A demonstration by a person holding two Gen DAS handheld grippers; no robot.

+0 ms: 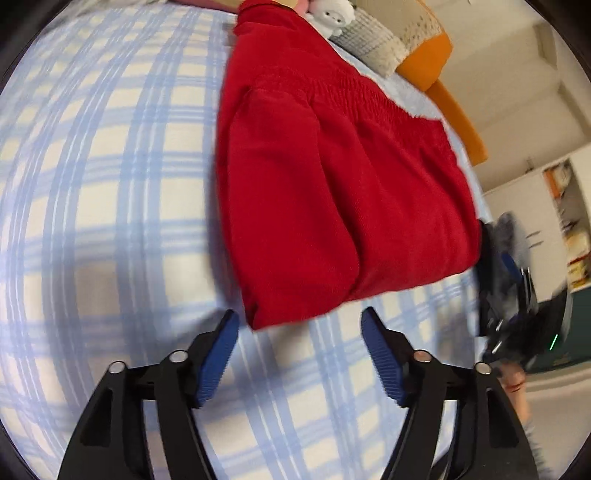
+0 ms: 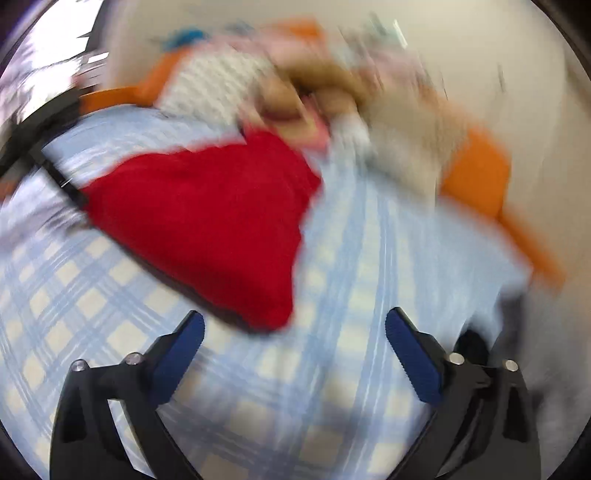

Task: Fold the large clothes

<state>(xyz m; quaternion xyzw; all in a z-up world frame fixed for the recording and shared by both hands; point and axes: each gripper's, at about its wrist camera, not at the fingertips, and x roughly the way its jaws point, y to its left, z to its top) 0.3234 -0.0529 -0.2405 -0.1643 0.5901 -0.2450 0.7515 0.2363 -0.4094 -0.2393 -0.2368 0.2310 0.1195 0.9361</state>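
Observation:
A red garment (image 1: 332, 192) lies folded into a thick block on the blue-and-white checked bedsheet (image 1: 103, 184). My left gripper (image 1: 299, 321) is open and empty, its blue pads (image 1: 218, 358) just short of the garment's near corner. The right gripper shows blurred at the right edge of the left wrist view (image 1: 509, 291), beside the garment's right end. In the right wrist view the image is motion-blurred: the red garment (image 2: 207, 225) lies ahead and to the left, and my right gripper (image 2: 295, 325) is open and empty just short of its near corner.
An orange bed frame (image 1: 454, 110) runs along the far side. A knitted cushion (image 1: 369, 40) and a white plush toy (image 1: 332, 14) lie by the headboard. Shelves (image 1: 569, 229) stand by the wall. The sheet (image 2: 332, 369) spreads below my right gripper.

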